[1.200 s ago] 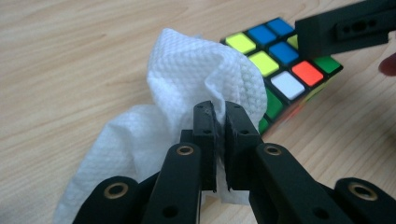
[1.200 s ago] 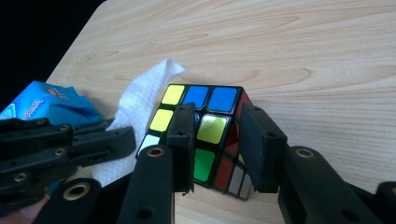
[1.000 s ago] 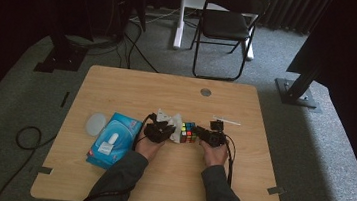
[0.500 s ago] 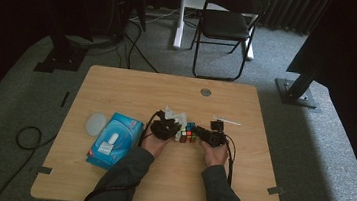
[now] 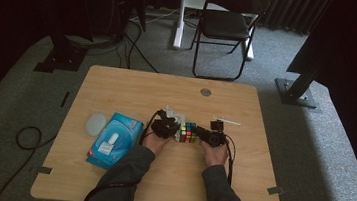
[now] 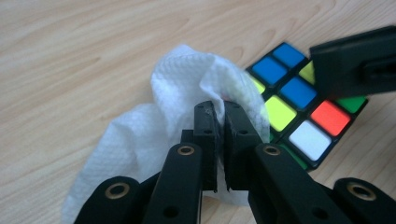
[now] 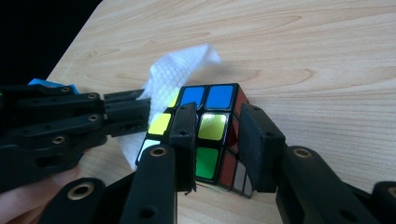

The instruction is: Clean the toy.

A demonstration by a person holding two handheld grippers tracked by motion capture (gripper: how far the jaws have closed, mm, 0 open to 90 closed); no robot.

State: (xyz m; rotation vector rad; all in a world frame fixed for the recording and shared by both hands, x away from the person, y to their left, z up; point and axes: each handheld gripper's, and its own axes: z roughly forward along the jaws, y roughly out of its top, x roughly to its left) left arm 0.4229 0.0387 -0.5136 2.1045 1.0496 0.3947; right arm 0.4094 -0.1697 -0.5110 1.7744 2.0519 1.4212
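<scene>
Light wooden table (image 5: 132,90), smooth laminate with visible grain, round grey grommet (image 5: 206,92) near the far edge. Near table centre, between both grippers: glossy plastic puzzle cube with black frame and coloured square stickers (image 5: 187,132), blue, yellow, green, red, orange, white squares visible, 3 per row. Right gripper (image 7: 215,125), matte black plastic with brass-coloured rivets, clamped on the cube, 1 jaw over the top face, the other on the red-and-white side. Left gripper (image 6: 221,111), same black build, jaws pressed together on a crumpled white paper tissue with embossed diamond pattern (image 6: 187,93); tissue bunched and pressed against the cube's side and top edge. Tissue also seen from the right gripper view (image 7: 180,70), sticking up behind the cube, 1 corner pointed. In the high view, left gripper (image 5: 166,127) and right gripper (image 5: 210,136) just beside the cube on either side, hands behind them, dark sleeves from the bottom edge. Left of the hands: soft blue plastic wipes pack with white flip lid (image 5: 114,139), print too small to read. Beside it, pale round translucent lid (image 5: 96,124). Small white strip (image 5: 226,120) beyond the right gripper. Black folding chair (image 5: 227,22) on grey carpet behind the table.
</scene>
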